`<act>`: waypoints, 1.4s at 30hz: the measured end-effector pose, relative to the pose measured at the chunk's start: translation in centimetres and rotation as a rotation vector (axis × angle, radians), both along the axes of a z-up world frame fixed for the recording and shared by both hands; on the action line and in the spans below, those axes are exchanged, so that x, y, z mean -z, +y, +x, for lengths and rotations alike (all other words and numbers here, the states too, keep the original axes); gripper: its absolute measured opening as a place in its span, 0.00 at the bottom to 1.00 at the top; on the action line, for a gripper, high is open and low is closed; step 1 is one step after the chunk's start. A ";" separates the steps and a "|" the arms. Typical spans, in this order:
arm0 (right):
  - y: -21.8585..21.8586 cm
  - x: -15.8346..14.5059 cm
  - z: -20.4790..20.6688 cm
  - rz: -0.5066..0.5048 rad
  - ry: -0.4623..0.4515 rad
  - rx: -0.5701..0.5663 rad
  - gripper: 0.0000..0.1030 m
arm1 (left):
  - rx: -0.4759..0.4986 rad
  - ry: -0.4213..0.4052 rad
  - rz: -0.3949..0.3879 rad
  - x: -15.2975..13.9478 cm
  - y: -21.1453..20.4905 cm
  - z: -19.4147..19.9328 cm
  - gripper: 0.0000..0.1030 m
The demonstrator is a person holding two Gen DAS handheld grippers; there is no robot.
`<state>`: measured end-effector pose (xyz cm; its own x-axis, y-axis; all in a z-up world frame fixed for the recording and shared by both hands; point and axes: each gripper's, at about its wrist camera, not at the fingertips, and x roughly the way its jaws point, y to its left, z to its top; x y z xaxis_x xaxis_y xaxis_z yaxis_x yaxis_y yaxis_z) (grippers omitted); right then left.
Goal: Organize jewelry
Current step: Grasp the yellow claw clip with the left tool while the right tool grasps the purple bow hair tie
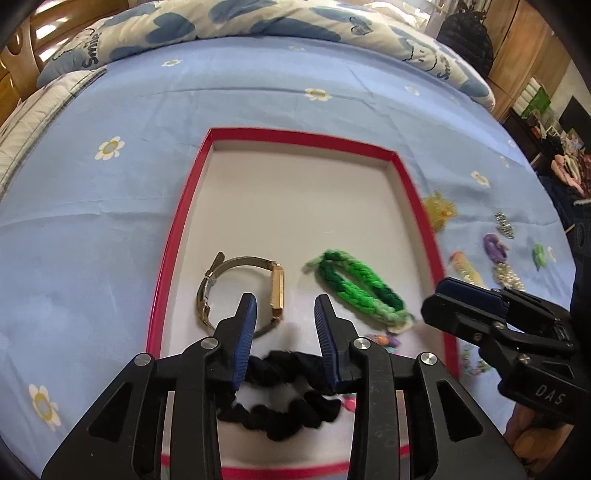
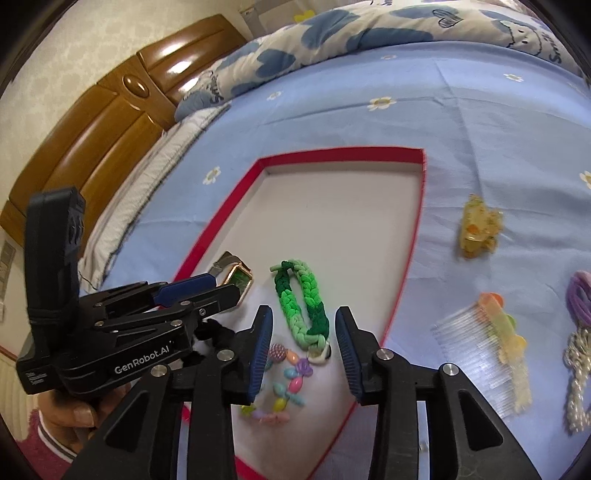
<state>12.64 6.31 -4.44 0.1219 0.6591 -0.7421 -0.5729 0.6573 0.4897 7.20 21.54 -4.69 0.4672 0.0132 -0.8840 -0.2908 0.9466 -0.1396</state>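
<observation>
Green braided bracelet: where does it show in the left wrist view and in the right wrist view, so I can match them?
Left wrist view: green braided bracelet lies right of centre inside the red-edged box, to the right of the gold watch.
Right wrist view: the bracelet lies lower centre, just above the fingers of the right hand-held gripper.
Shared landmark: the gold watch, left of the bracelet in both views.

"GenRobot.AI" on left gripper (image 2: 188,291); "Smile", seemingly, on quilt (image 2: 332,33).

Black hand-held gripper (image 1: 284,314), blue ribbed pads, silver screws, magenta knit sleeve (image 2: 40,439)
</observation>
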 end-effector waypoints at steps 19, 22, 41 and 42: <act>-14.3 -2.3 -1.4 0.047 -0.013 0.265 0.40 | 0.127 -0.071 -0.034 -4.2 -7.9 -0.5 0.31; -16.3 -2.2 -1.3 0.044 -0.014 0.308 0.40 | 0.145 -0.069 -0.030 -4.3 -9.1 -0.2 0.31; -23.9 -0.8 -0.7 0.020 -0.009 0.455 0.40 | 0.250 -0.047 -0.045 -3.9 -14.9 2.6 0.37; -24.1 -0.7 -0.6 0.020 -0.007 0.457 0.40 | 0.251 -0.047 -0.045 -3.8 -15.0 2.7 0.37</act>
<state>12.00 -17.77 -3.75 0.4088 0.5506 -0.7278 -0.2298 0.8339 0.5018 9.94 6.53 -0.85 0.4913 -0.1477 -0.8584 -0.0393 0.9808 -0.1913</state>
